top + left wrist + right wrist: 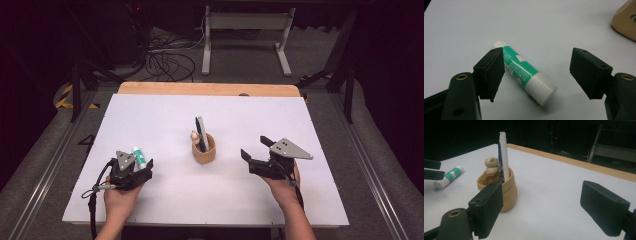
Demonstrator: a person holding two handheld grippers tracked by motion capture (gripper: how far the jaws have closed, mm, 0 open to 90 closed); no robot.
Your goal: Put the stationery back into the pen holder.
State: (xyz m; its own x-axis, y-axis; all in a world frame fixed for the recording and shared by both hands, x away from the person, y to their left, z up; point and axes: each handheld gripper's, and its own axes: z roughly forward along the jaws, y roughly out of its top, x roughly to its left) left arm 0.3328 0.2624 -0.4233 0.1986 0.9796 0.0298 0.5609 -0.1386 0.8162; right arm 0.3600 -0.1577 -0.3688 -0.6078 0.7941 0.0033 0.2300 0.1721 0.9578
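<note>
A green and white glue stick (524, 72) lies on the white table sheet (225, 195), at front left in the high view (138, 156). My left gripper (539, 65) is low over it with its jaws open on either side; the left pad is close against the tube and the right pad stands well apart. In the high view this gripper (136, 165) sits in the person's left hand. My right gripper (255, 148) is open and holds nothing; it points toward a tan cup (507, 192). The cup holds a white and blue pen (504, 155) and a small bear-topped item (491, 165).
The tan cup (204, 150) stands mid-table between the two hands. A wooden strip (210, 89) runs along the table's far edge. Behind it are cables (165, 60) and a white desk frame (247, 40) on the floor.
</note>
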